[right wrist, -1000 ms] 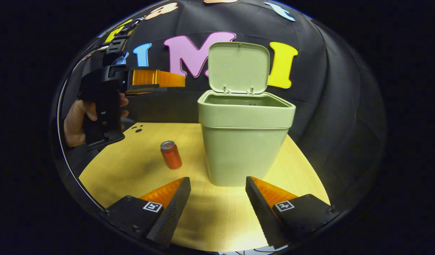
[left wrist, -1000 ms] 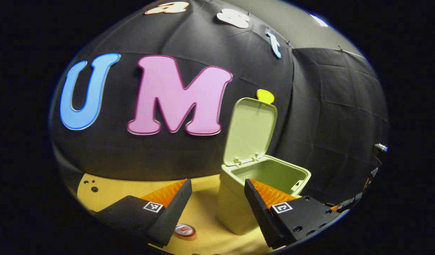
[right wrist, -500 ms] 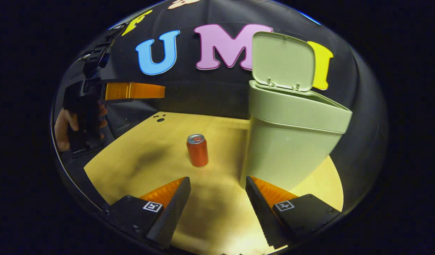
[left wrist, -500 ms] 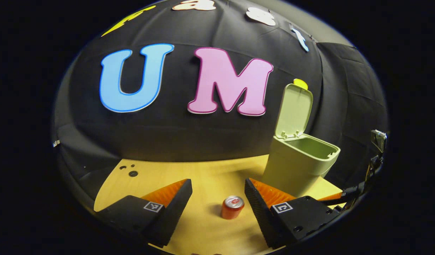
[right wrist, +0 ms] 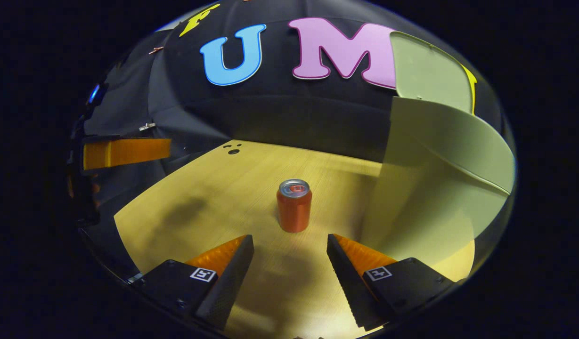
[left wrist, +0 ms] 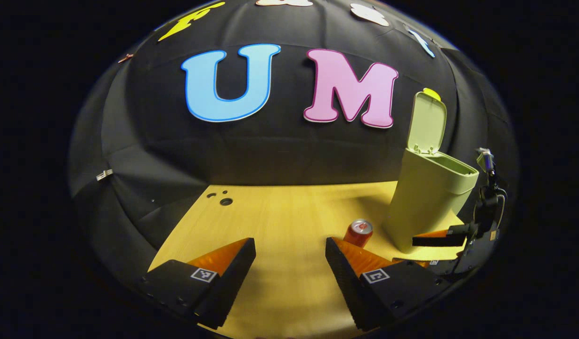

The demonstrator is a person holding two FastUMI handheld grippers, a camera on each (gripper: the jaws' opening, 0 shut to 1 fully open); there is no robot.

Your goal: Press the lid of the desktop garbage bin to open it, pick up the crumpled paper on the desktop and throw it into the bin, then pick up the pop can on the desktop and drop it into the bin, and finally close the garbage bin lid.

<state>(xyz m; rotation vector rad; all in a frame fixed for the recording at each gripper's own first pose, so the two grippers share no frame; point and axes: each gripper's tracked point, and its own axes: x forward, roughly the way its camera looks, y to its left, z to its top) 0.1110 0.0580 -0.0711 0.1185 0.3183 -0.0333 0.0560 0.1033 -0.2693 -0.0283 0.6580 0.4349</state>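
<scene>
A red pop can (right wrist: 294, 206) stands upright on the wooden desktop (right wrist: 214, 188), just ahead of my right gripper (right wrist: 290, 245), which is open with the can lined up between its fingers but beyond their tips. The pale green bin (right wrist: 440, 188) rises close on the right, lid (right wrist: 423, 70) raised. In the left gripper view the same can (left wrist: 359, 232) sits beside the bin (left wrist: 428, 202), whose lid (left wrist: 428, 123) stands up. My left gripper (left wrist: 290, 247) is open over bare desktop, left of the can. The left gripper (right wrist: 124, 152) also shows at the far left of the right gripper view.
The desktop (left wrist: 280, 212) has small round holes (left wrist: 225, 201) near its back left corner. Black cloth wall closes the back and sides. The right gripper (left wrist: 440, 241) and its cable sit at the right edge of the left gripper view, in front of the bin.
My left gripper has pulled back and left from the bin. My right gripper has swung left and closer, so the can now sits centred just ahead of its fingers.
</scene>
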